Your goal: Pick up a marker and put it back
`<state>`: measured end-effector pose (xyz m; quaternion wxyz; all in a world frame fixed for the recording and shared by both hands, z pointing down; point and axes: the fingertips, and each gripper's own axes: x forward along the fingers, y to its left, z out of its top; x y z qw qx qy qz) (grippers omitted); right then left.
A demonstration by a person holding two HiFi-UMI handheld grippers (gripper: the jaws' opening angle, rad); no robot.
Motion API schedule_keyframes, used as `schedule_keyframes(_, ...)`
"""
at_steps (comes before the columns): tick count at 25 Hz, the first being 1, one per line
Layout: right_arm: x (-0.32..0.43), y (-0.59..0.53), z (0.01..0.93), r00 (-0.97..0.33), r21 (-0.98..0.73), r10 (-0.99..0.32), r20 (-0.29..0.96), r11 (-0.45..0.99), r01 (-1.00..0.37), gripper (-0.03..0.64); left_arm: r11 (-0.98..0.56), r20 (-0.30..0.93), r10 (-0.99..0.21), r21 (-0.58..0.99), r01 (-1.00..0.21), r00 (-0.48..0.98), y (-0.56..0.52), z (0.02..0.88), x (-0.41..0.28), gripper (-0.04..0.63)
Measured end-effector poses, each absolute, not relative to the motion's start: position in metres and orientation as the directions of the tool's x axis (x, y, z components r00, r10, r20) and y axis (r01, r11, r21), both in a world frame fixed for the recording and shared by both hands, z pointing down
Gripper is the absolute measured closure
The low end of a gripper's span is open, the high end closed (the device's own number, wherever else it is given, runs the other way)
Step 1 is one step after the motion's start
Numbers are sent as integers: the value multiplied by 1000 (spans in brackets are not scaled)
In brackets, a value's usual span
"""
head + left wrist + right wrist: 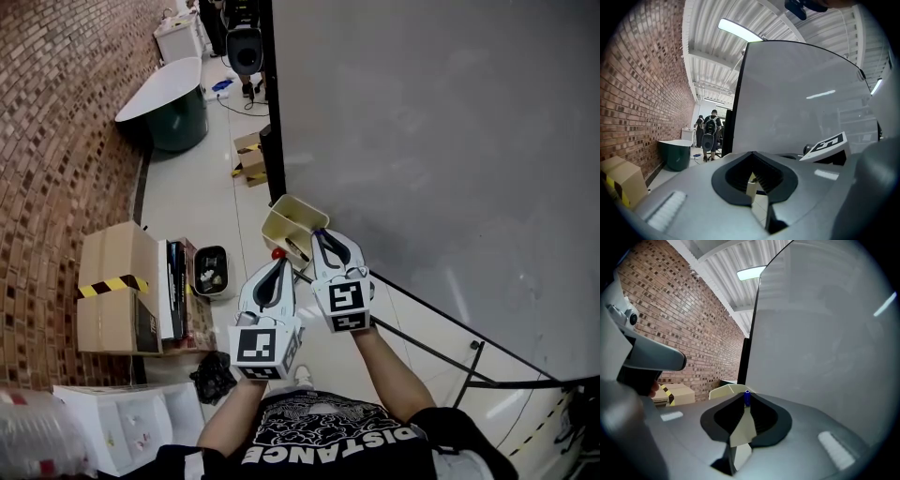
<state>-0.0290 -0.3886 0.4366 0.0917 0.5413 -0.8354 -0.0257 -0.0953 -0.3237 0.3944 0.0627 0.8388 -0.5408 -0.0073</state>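
Filling the right of the scene, a large pale whiteboard (441,141) stands upright in a black frame, and a curved brick wall (56,141) runs along the left. On the pale floor between them, at the far end, is a table with a dark green base (173,112). Nearer, against the wall, stand stacked cardboard boxes (112,291), one banded with yellow-and-black tape. Just right of the boxes is a small dark bin (211,270); what it holds is too small to tell.

A cream tray (281,220) hangs at the whiteboard's left edge, with a dark stick-like thing lying in it.

Both grippers are held out side by side, near each other, pointing at the tray. The right gripper (321,236) is farther forward, its tips over the tray's near rim. Its own view shows the jaws drawn in narrow, pinching a blue marker (747,397) right at their tips. The marker stands up between the pads, with the tray's rim just beyond it.

The left gripper (278,264) is a little nearer and to the left, its tips just short of the tray. Its jaws are closed to a thin slit with nothing between them, and only a pale sliver shows through.

In the head view a small red thing (277,253) shows just at the left gripper's tip. I cannot tell what it is or whether it touches the jaws.
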Motion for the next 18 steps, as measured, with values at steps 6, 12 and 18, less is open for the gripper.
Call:
schedule_keyframes(6,-27,-386,434,-404,140,-906,130,420,-897,581,-412,62,-905,114,-904,420,-319,395,-89,589)
schedule_keyframes(12,-25,-373,420,-410,137,-906,102,421,-897,581,-404,50,-910,115,-908,411,-310,389,-89,589)
schedule_keyframes(18,-23,-349,404,-421,140,-905,64,426,-894,581,-407,37,-910,111,-907,413,-290,383,-82,589)
